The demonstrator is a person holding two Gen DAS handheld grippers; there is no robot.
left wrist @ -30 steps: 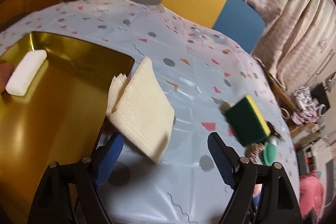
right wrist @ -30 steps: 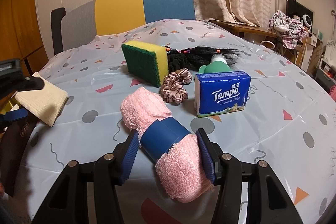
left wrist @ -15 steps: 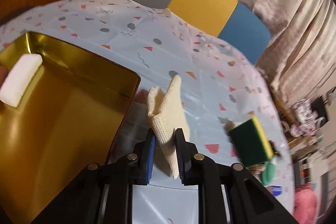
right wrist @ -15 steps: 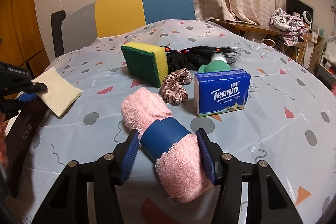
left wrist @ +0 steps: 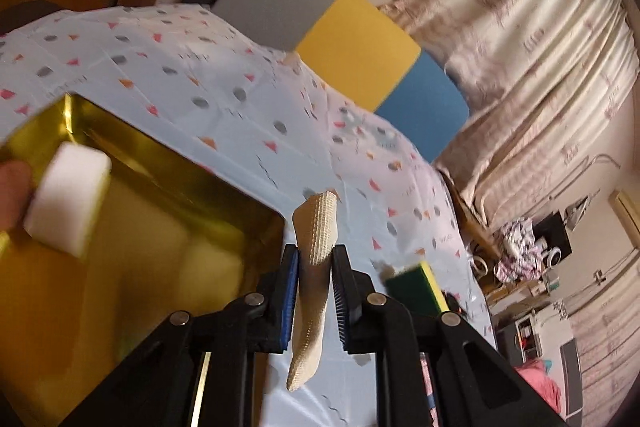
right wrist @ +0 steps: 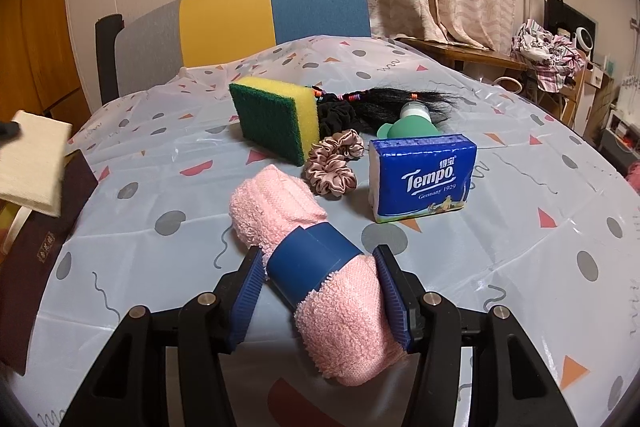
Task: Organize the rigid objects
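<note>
Above table, left gripper (left wrist: 315,259) raised cloth (left wrist: 314,267)

Right gripper (right wrist: 320,281) clamped on rolled pink towel with blue band (right wrist: 316,259); green-and-yellow sponge (right wrist: 276,125), pink satin scrunchie (right wrist: 334,167), blue Tempo tissue pack (right wrist: 420,177) beyond on patterned tablecloth (right wrist: 520,207).

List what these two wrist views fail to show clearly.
- Left wrist view: the gold metal tray is cut off by the left and bottom edges, and the left gripper arms hide its near side.
- Left wrist view: the green and yellow sponge is blurred and partly behind the jaws.
- Right wrist view: the green plastic object is mostly hidden behind the blue Tempo tissue pack.
</note>
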